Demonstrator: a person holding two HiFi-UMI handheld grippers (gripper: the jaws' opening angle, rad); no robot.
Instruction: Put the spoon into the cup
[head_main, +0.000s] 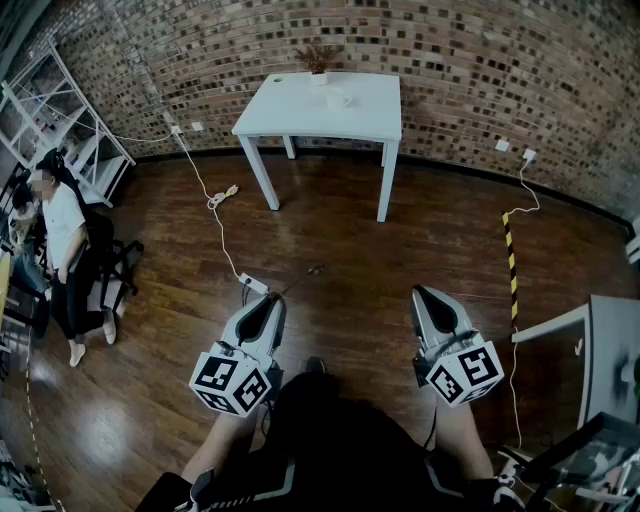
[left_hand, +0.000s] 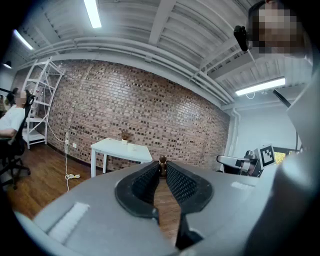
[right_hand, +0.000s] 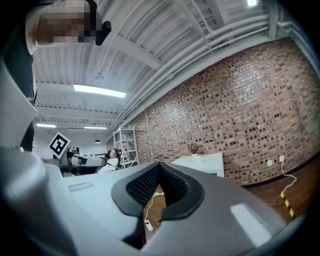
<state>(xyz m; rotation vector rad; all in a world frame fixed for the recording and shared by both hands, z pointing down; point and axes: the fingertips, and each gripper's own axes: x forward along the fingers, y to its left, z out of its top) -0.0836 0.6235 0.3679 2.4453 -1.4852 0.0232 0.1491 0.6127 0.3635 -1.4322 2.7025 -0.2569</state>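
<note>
Left gripper (head_main: 272, 300), lower centre: we see its jaws pinched on the spoon (head_main: 305, 277). Right gripper (head_main: 421, 294): jaws together, nothing held. Cup (head_main: 338, 99) stands on the white table (head_main: 290, 115), top centre.

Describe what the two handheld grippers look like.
The left gripper and right gripper match: light grey shells tapering to two jaws lined with black ribbed pads, each with a white cube of black square markers at its rear. The person wears dark clothes.
</note>
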